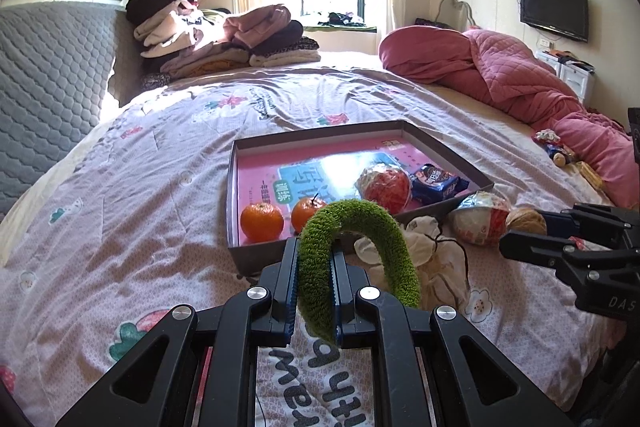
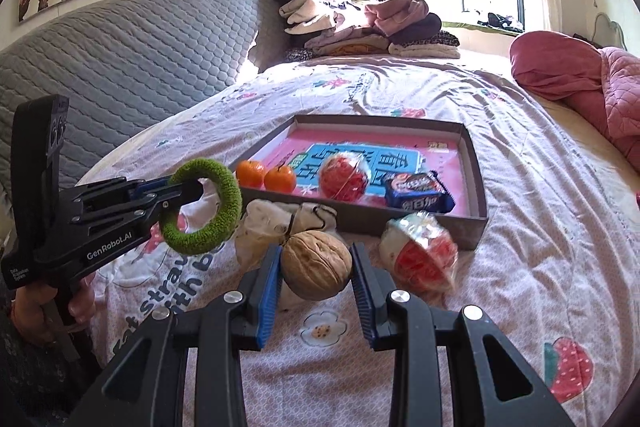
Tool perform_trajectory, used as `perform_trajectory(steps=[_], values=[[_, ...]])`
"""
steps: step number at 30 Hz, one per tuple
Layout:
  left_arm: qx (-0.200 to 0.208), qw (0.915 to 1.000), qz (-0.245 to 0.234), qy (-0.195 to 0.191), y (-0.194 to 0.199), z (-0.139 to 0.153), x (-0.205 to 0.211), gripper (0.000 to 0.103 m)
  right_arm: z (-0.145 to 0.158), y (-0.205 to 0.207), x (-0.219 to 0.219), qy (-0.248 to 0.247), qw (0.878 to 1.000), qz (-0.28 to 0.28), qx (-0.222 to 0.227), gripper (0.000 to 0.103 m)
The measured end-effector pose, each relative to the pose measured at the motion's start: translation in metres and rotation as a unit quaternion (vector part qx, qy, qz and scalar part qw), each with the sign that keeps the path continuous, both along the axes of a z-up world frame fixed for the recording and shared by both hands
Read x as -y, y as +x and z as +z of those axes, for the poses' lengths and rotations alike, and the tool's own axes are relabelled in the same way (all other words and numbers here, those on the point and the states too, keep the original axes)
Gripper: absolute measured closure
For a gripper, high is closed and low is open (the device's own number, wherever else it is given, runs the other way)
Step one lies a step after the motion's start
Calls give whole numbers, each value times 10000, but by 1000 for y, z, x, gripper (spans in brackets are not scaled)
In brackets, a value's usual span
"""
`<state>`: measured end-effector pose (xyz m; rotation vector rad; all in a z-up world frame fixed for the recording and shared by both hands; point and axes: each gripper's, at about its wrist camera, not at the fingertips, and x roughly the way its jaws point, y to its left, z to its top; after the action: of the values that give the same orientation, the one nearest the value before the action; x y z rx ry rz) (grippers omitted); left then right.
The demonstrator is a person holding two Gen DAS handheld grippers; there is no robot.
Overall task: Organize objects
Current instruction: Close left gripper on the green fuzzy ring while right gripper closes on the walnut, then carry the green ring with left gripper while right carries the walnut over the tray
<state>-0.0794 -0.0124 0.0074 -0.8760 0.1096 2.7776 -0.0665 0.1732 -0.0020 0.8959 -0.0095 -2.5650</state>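
Observation:
My left gripper point(image 1: 314, 259) is shut on a fuzzy green ring point(image 1: 360, 223) and holds it above the bedspread, just in front of the shallow grey box point(image 1: 236, 195); both show in the right wrist view, gripper point(image 2: 188, 193), ring point(image 2: 224, 187). The box point(image 2: 478, 171) holds two tangerines point(image 2: 250, 173), a wrapped red ball point(image 2: 344, 177) and a blue snack pack point(image 2: 418, 191). My right gripper point(image 2: 316, 259) is open around a walnut point(image 2: 316, 265) on the bed; its left pad touches the shell. A second wrapped red-and-white ball point(image 2: 420, 253) lies beside the walnut.
A crumpled white bag point(image 2: 276, 223) lies between the walnut and the box. Folded clothes point(image 1: 216, 31) are piled at the bed's head. A pink quilt point(image 1: 500, 67) lies on the right. A small toy point(image 1: 556, 147) sits near it.

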Motion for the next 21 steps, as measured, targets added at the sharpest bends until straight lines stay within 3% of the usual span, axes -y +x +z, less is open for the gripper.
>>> perform_trajectory(steps=[11,21], values=[[-106,9999,1,-57,-21,12,-5,90,13,-31,-16,109,9994,-253,-196,69],[-116,9998,-45,-140,-54,14,-14,89,6,-71,-29,401,9974,-552,-210,69]])
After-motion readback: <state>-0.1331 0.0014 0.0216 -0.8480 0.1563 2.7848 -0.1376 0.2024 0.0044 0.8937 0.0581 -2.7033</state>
